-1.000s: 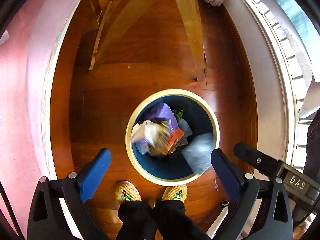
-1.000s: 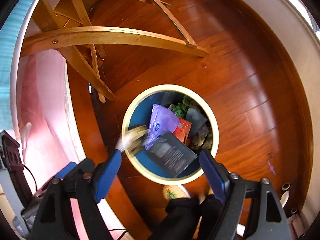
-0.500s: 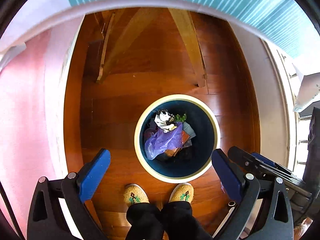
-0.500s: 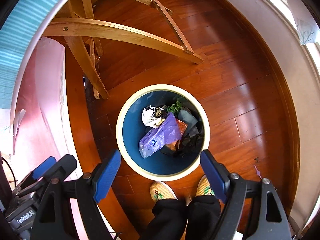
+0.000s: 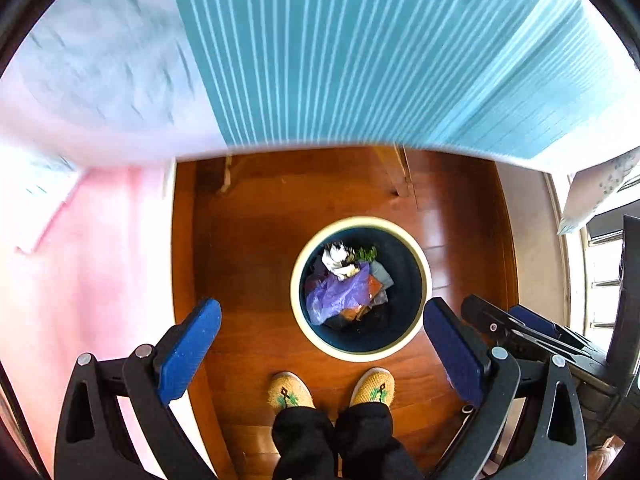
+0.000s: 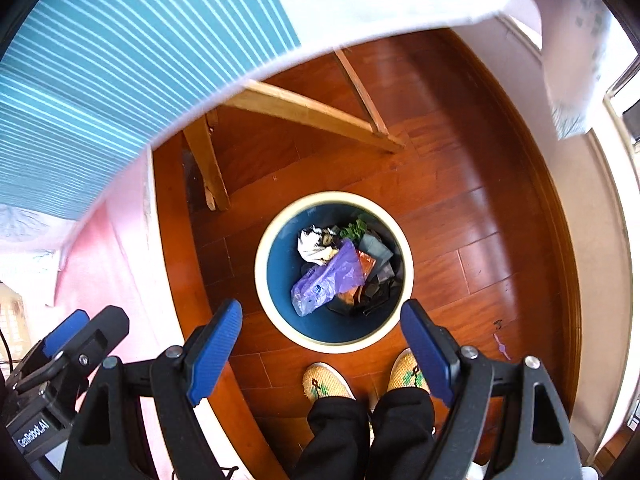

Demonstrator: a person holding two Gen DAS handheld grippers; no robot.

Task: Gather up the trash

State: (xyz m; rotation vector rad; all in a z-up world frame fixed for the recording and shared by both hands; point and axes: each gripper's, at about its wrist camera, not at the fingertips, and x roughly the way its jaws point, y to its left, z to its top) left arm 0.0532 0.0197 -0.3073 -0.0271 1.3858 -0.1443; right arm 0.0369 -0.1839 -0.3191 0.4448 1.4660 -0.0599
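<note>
A round blue bin with a cream rim (image 5: 304, 322) (image 6: 262, 276) stands on the wooden floor below both grippers. Inside lie a purple plastic bag (image 5: 340, 294) (image 6: 328, 278), a crumpled white wrapper (image 5: 336, 260) (image 6: 312, 244), an orange packet (image 6: 366, 264), some green leaves (image 6: 354, 230) and dark scraps. My left gripper (image 5: 320, 350) hangs high above the bin, open, with nothing between its blue pads. My right gripper (image 6: 320, 346) is also open and empty above the bin. The right gripper's body (image 5: 520, 328) shows at the left wrist view's right side.
A teal striped cloth on a table (image 5: 360, 48) (image 6: 100, 80) overhangs the top of both views. Wooden table legs (image 6: 304, 108) stand behind the bin. A person's feet in yellow slippers (image 5: 332, 392) (image 6: 360, 380) stand just in front of it. Pink fabric (image 5: 80, 280) is at left.
Both grippers have risen well above the bin, which looks smaller now. The trash has dropped in and settled. The striped tablecloth has come into the top of both views.
</note>
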